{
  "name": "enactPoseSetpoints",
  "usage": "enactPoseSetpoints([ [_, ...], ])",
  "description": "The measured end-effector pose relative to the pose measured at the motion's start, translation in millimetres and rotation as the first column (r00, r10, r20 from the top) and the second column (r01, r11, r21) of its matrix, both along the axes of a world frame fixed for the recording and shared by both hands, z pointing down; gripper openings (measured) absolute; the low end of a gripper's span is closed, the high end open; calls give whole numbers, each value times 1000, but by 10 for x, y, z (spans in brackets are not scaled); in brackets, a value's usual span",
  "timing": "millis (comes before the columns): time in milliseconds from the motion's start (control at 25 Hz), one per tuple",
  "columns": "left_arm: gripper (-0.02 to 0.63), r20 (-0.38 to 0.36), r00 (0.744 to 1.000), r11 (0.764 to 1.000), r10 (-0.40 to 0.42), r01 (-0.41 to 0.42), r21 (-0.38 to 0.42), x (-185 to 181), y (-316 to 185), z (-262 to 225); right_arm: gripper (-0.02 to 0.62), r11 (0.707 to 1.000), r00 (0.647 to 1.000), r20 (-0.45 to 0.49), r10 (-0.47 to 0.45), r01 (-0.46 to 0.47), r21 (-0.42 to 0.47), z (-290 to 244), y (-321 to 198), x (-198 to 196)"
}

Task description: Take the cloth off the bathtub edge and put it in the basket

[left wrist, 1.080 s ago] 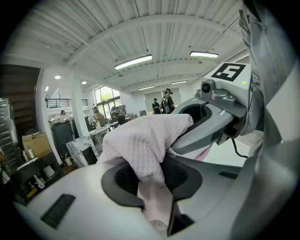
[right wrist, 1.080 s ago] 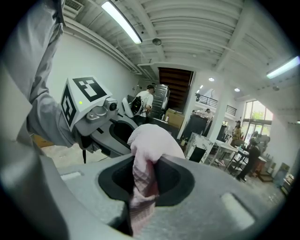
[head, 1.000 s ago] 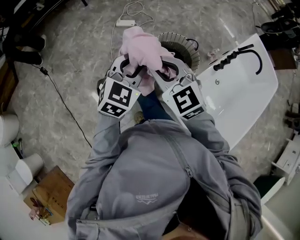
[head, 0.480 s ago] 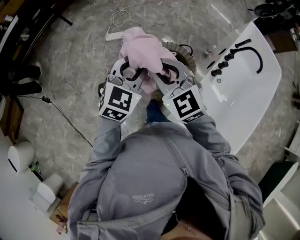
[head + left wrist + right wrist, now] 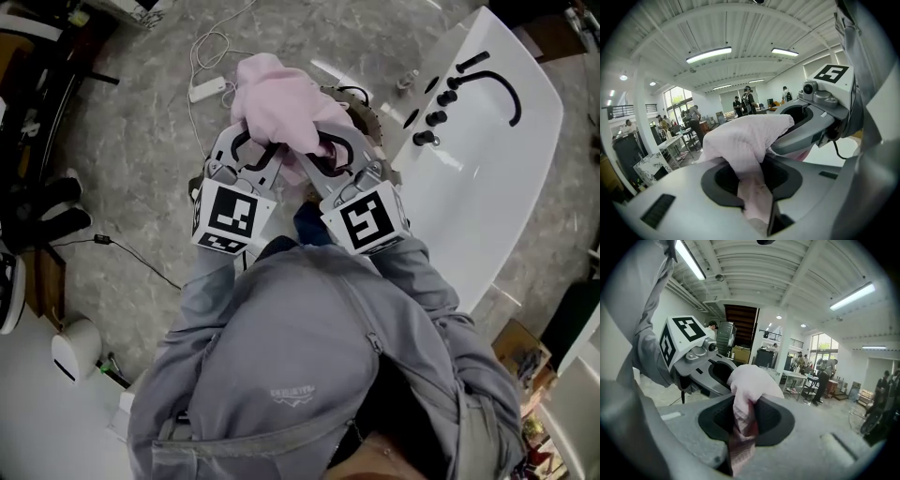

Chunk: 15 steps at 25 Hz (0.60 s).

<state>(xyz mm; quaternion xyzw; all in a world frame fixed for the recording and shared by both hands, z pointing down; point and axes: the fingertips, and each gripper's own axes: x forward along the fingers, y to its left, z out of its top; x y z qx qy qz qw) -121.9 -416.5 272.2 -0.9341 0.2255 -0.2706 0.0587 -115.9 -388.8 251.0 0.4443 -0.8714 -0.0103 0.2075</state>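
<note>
A grey marbled floor point(image 5: 141, 131) is being used as the carrying surface. Towards the far left, a white power strip point(image 5: 204, 89) is being left lying on it, with a white cable point(image 5: 217, 39) looped beyond. A thin black cable point(image 5: 141, 264) is being trailed across the left side, near a pair of dark shoes point(image 5: 56, 192). A white bathtub point(image 5: 487, 178) is being borne on the right, and a round basket point(image 5: 368, 111), partly hidden, is being kept just beside it.

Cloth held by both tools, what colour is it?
Plain pale pink. The cloth shows best in the head view.
</note>
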Motion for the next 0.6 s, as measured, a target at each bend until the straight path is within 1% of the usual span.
enactPoseSetpoints([
  [160,107,-14,997,997,72,-72,8,258,-85,-32,78,997,997,-5,74,-74,9,-25,-92,231],
  [320,107,-37,985,986,167,-167,0,557,-95,-22,77,987,987,-13,163,-163,5,-25,-122,487],
  [480,107,-35,965,966,260,-260,-9,811,-130,86,77,965,965,-37,261,-262,-9,81,-132,736],
  [600,107,-35,942,942,333,-334,-28,979,-137,172,77,943,943,-47,331,-332,-24,156,-146,882],
])
